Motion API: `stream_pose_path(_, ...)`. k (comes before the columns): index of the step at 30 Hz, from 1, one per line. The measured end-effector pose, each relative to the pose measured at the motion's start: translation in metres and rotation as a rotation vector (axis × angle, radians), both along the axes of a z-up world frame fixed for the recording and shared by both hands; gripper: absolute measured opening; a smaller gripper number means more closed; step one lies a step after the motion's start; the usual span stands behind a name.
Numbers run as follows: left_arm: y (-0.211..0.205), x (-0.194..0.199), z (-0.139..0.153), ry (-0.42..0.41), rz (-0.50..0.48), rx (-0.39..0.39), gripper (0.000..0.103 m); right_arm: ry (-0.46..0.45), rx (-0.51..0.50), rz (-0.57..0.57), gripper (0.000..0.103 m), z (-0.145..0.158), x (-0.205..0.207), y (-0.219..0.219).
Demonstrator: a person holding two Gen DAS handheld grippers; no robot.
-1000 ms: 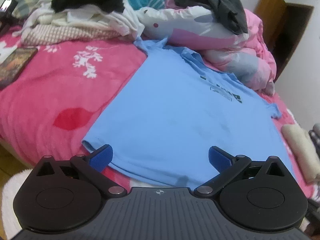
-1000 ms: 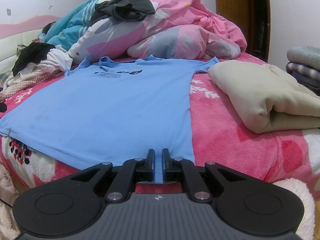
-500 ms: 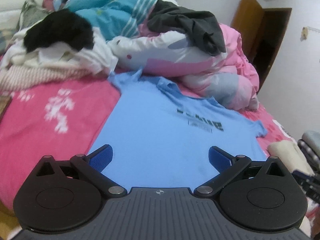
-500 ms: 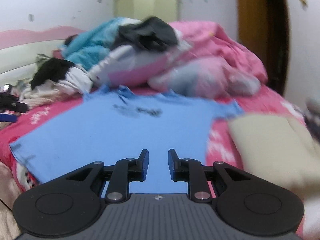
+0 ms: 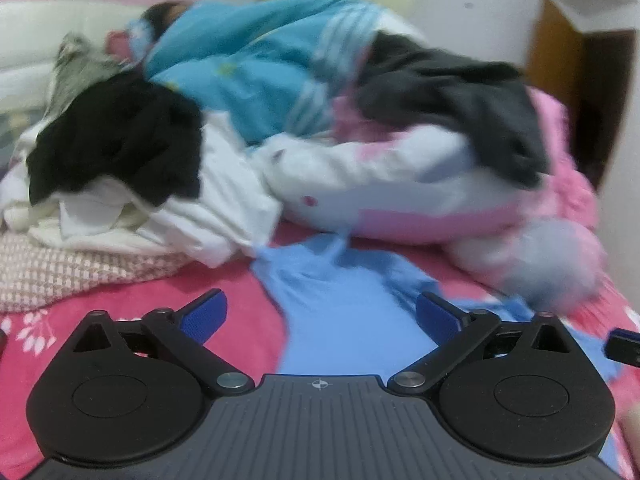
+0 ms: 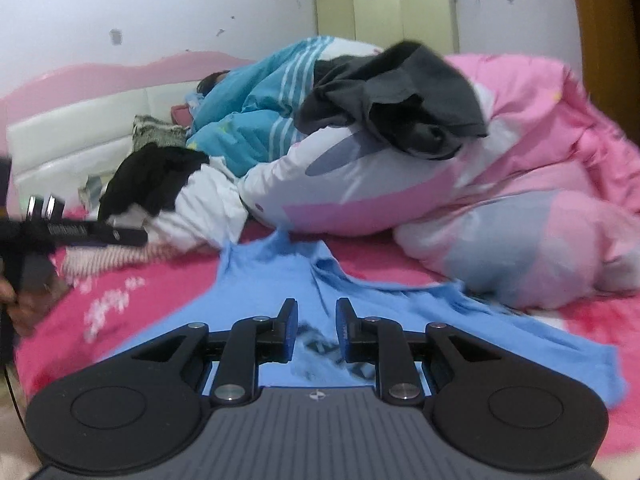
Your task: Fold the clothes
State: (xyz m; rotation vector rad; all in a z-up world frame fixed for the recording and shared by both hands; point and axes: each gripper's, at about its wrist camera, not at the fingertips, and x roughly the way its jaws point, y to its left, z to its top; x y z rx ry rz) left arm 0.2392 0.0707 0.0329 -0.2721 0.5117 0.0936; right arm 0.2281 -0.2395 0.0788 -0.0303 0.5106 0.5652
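Observation:
A light blue T-shirt [image 5: 344, 312] lies flat on the pink bed cover, collar toward the far pillows; it also shows in the right wrist view [image 6: 264, 292] with its dark chest print just ahead of the fingers. My left gripper [image 5: 320, 312] is wide open and empty, above the shirt's upper part near the collar. My right gripper [image 6: 316, 320] is open a little and empty, above the shirt's chest. The left gripper shows at the left edge of the right wrist view [image 6: 80, 232].
A heap of white and black clothes [image 5: 120, 184] lies at the back left. A pink and white duvet [image 6: 500, 200] with a dark grey garment [image 6: 400, 100] on it lies behind the shirt. A person under a teal blanket [image 6: 256, 108] lies by the headboard.
Both grippers have moved from the shirt's hem up toward its collar. My right gripper let go of the hem and opened a little. The left stayed wide open.

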Motion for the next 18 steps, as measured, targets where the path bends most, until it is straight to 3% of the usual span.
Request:
stream_pose_path(3,0.011,0.023,-0.035,0.054,0.066,-0.035,0.088,0.023,0.029,0.042,0.022,-0.006,0.039,0.029)
stream_pose_path(5,0.018,0.022,-0.059,0.085,0.079,-0.104,0.079,0.003,0.015,0.104,0.022,-0.011,0.060,0.058)
stream_pose_path(8,0.027,0.011,-0.086,0.097,0.100,-0.188,0.075,-0.053,-0.048,0.221,0.022,-0.023,0.084,0.111)
stream_pose_path(14,0.036,-0.006,-0.096,0.078,0.067,-0.149,0.072,-0.129,-0.252,0.433,0.022,-0.070,0.130,0.229)
stream_pose_path(18,0.039,-0.007,-0.100,0.074,0.034,-0.136,0.072,-0.134,-0.390,0.444,0.021,-0.111,0.158,0.291)
